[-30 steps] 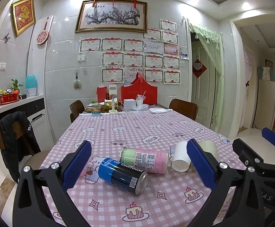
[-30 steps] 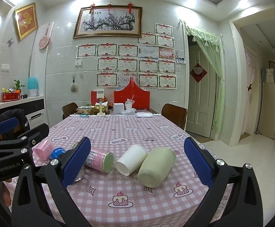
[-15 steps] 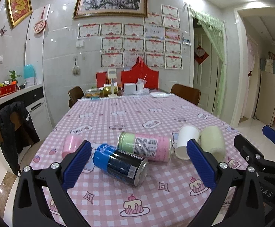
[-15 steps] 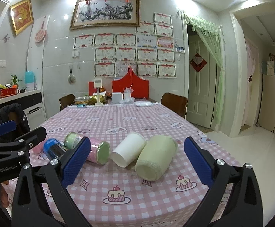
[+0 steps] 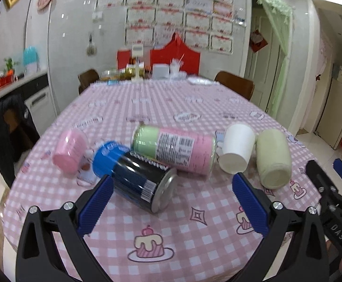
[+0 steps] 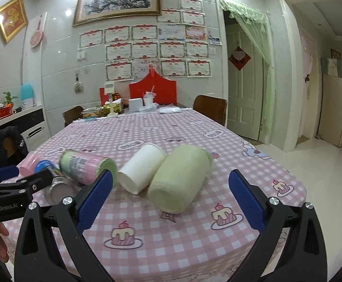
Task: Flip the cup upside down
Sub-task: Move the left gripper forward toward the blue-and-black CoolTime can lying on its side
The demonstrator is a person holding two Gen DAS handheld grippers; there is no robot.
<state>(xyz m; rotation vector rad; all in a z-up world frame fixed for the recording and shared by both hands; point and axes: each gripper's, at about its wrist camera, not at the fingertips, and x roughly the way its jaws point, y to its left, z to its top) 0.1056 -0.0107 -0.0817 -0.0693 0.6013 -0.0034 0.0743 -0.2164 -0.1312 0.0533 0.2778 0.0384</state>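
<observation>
On the pink checked tabletop (image 5: 194,246), five containers lie on their sides in a loose row ahead of you. Your left gripper (image 5: 171,202) hangs over the near edge with its blue pads spread wide and nothing between them; the blue-and-black can (image 5: 133,176) lies just ahead of its left pad. Behind that can lies the pink-and-green can (image 5: 175,150), and farther left the pink cup (image 5: 69,150). Your right gripper (image 6: 171,197) is likewise spread wide and empty, with the white paper cup (image 6: 140,166) and the pale green cup (image 6: 180,176) lying side by side ahead of its pads, touching or nearly so. Both cups point their closed bases toward you, mouths turned away. At the tabletop's far end sit a red stand (image 6: 157,89) and boxes.
</observation>
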